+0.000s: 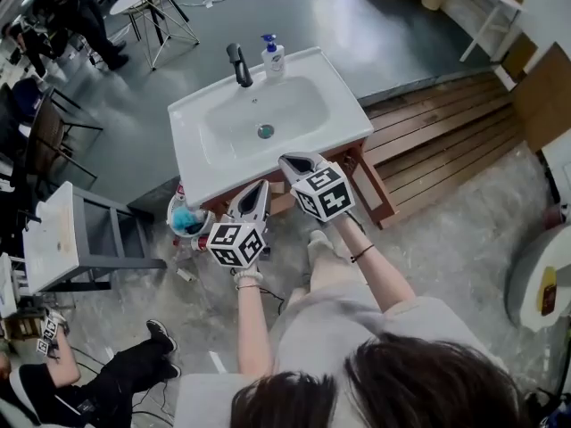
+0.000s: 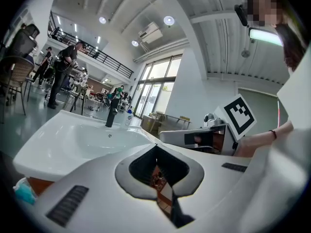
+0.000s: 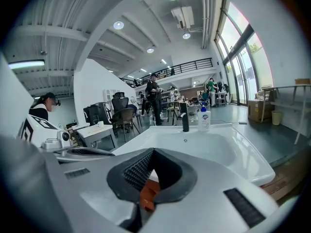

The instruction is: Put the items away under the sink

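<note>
1. White left tool (image 2: 156, 146) is showing its jaws pressed together with nothing between them. The right tool (image 3: 152, 152) is matching it, pinched shut and empty.
2. I am holding both just in front of the sink (image 1: 192, 160), each tilting slightly downward.
3. The items are sitting in a small tub (image 1: 171, 217) on the floor by the sink's left corner, down-left of the left tool, which is nearer.
4. The wooden cabinet (image 1: 375, 190) is lying ahead, below the rim. I cannot tell whether it is open.
</note>
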Demonstrator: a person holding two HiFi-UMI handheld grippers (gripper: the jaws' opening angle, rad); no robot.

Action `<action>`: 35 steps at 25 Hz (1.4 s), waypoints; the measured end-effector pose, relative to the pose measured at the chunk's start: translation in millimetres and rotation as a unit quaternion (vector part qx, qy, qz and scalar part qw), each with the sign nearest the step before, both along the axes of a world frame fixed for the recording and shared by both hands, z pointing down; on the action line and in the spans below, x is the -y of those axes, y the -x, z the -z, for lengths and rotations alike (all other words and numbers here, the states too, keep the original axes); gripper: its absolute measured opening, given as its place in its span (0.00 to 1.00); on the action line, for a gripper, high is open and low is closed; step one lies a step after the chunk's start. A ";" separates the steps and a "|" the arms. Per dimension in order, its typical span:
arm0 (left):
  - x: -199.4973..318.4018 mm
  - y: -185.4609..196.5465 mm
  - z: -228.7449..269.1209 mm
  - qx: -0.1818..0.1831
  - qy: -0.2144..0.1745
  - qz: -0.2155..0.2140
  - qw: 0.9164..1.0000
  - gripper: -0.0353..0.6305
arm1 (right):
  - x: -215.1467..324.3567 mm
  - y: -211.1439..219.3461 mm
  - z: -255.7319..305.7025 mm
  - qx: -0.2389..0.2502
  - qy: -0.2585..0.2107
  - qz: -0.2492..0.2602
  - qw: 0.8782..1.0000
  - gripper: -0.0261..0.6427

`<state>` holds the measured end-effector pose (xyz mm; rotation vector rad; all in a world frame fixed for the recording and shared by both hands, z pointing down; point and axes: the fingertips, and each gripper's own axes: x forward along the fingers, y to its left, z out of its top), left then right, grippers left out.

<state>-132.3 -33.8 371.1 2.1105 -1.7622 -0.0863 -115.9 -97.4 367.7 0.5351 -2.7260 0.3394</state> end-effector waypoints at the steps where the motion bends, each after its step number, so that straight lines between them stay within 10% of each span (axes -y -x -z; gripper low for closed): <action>1: 5.0 0.0 1.2 0.001 0.000 -0.002 1.000 0.05 | 5.2 -0.1 1.0 0.002 0.001 -0.003 1.000 0.06; 35: 170.0 25.8 -3.6 0.018 0.024 -0.029 0.999 0.05 | 163.8 26.6 -12.4 0.021 0.046 -0.010 0.999 0.06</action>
